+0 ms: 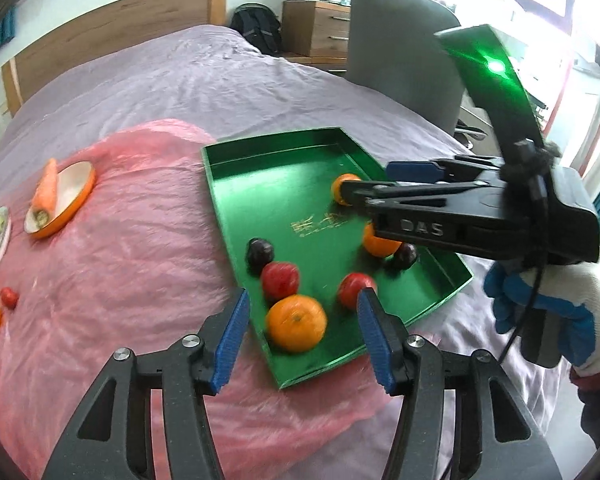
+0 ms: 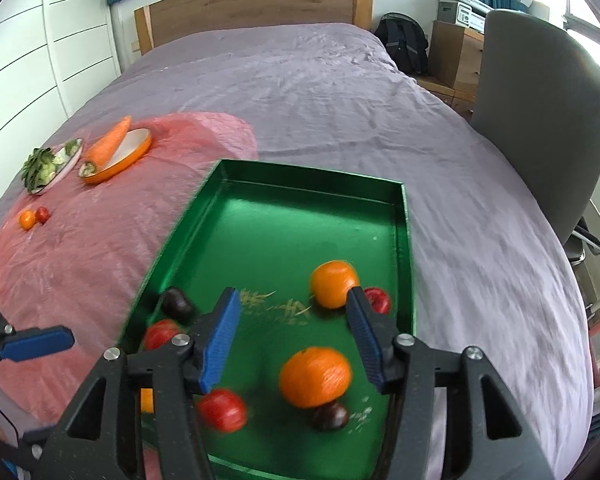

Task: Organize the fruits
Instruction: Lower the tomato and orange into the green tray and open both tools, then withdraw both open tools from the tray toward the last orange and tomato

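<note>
Green and glossy, the tray (image 1: pixel 284 184) lies on a bed (image 1: pixel 180 76), partly on a pink sheet (image 1: pixel 112 264) spread over the mauve cover. Inside it sit three oranges, three red fruits and two dark plums. From the left wrist view, the nearest orange (image 1: pixel 297 323) lies by the tray's near edge, with a red fruit (image 1: pixel 280 279) just behind it and a plum (image 1: pixel 260 252) behind that. A second red fruit (image 1: pixel 354 288) lies to the right, partly behind a blue pad.

Both tools stand above the tray with nothing between their pads. The left tool (image 1: pixel 304 340) is released, its jaws apart with the near orange seen in the gap but not touched. The right tool (image 2: pixel 292 340) is also released, jaws wide; in its own view a big orange (image 2: pixel 315 377) shows between the pads, untouched, with a plum (image 2: pixel 329 416) against its lower side. A farther orange (image 2: pixel 334 283) lies near the right wall, a red fruit (image 2: pixel 379 300) beside it. A gloved hand (image 1: pixel 548 308) holds the right tool.

On the pink sheet, well apart from the tray, an orange dish (image 2: pixel 128 156) carries a carrot (image 2: pixel 108 142). A plate of greens (image 2: pixel 50 166) sits beside it. A small orange fruit (image 2: pixel 27 219) and a small red one (image 2: pixel 43 214) touch each other nearer the bed's edge.

A grey chair (image 2: pixel 540 120) stands beside the bed.
</note>
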### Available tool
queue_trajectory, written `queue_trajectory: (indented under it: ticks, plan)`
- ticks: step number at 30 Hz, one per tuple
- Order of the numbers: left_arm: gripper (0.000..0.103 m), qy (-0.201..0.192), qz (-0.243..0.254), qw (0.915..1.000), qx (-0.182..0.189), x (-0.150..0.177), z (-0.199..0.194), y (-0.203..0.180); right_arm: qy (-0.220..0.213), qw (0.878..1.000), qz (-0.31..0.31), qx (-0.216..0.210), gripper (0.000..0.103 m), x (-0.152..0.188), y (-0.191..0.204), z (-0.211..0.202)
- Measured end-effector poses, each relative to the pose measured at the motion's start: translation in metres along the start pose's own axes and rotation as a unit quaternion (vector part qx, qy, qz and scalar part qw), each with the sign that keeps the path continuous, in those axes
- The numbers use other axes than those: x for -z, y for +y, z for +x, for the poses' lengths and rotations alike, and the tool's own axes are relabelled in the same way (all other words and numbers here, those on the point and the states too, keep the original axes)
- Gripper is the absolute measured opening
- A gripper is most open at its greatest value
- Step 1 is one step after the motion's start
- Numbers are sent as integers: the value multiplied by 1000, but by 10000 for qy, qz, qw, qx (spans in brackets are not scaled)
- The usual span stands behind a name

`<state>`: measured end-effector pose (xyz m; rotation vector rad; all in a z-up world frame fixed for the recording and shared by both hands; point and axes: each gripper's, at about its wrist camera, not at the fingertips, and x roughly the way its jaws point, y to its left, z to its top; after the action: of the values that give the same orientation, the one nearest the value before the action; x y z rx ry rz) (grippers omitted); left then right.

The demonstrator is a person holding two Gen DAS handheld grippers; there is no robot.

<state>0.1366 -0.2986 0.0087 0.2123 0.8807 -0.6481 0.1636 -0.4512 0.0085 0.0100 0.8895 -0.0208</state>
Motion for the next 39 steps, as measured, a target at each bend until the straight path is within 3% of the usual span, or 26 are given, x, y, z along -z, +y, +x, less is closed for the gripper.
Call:
queue_trajectory:
  ticks: [23,39]
  plan:
    - [55,-237,-614,9952,-720,77,-97,60,40,9992,-234,-325,96,51,84,-72]
    - [55,-410,-1019,9893,-963,110,-128,110,142,9966,-468,-666,96,68,150,-84]
